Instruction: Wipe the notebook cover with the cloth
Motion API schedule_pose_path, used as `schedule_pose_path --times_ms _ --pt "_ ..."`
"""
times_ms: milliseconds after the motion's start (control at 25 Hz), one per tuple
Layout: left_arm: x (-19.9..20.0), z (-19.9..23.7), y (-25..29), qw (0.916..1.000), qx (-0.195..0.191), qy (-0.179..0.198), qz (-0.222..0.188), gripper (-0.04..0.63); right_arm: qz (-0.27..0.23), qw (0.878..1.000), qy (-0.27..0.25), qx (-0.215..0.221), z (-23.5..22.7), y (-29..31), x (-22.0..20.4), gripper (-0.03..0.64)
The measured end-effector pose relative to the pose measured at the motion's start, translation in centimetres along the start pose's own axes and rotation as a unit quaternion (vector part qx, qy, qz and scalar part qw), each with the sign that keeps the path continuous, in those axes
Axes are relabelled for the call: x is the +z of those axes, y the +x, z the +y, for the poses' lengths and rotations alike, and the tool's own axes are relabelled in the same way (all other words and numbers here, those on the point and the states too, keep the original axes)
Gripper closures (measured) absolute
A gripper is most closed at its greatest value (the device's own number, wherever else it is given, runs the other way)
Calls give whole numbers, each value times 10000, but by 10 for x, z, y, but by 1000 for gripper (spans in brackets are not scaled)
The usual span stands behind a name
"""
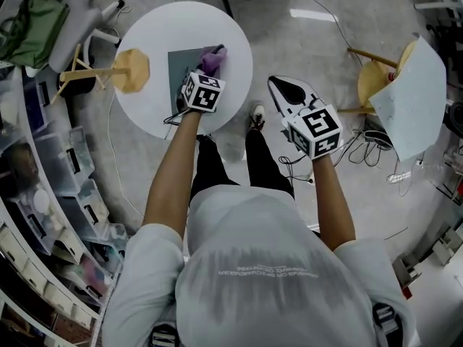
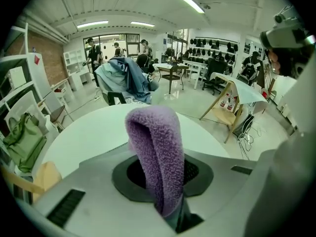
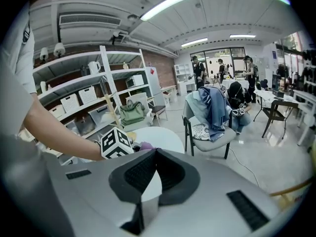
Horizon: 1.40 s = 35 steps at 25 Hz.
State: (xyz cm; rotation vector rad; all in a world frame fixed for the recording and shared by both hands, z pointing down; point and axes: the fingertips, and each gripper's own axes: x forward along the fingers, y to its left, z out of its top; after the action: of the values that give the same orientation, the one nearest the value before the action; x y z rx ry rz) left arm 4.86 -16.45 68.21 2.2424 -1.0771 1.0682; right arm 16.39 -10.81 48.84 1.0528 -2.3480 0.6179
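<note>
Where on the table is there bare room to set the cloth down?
Free: the far half of the table beyond the notebook, and the near-left strip beside it. Crowded: the notebook's far right corner, under cloth and left gripper; a tan seat crowds the left edge.

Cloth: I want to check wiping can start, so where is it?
Head view, left of centre: the purple cloth is clamped in the left gripper, over the grey notebook on the round white table.
</note>
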Motion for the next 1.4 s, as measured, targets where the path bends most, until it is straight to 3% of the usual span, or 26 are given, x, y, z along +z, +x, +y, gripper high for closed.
schedule_pose_path --times_ms 280,520,1400 --pt "-21 -22 -14 9990 -262 -350 15 523 54 10000 -13 58 11 -2 -7 615" --pt "-36 -39 -25 9988 -281 -399 21 523 89 9999 -89 107 22 0 -7 615" --pt "-79 -86 -54 9944 -908 -509 176 523 283 9988 -282 279 49 11 -5 615"
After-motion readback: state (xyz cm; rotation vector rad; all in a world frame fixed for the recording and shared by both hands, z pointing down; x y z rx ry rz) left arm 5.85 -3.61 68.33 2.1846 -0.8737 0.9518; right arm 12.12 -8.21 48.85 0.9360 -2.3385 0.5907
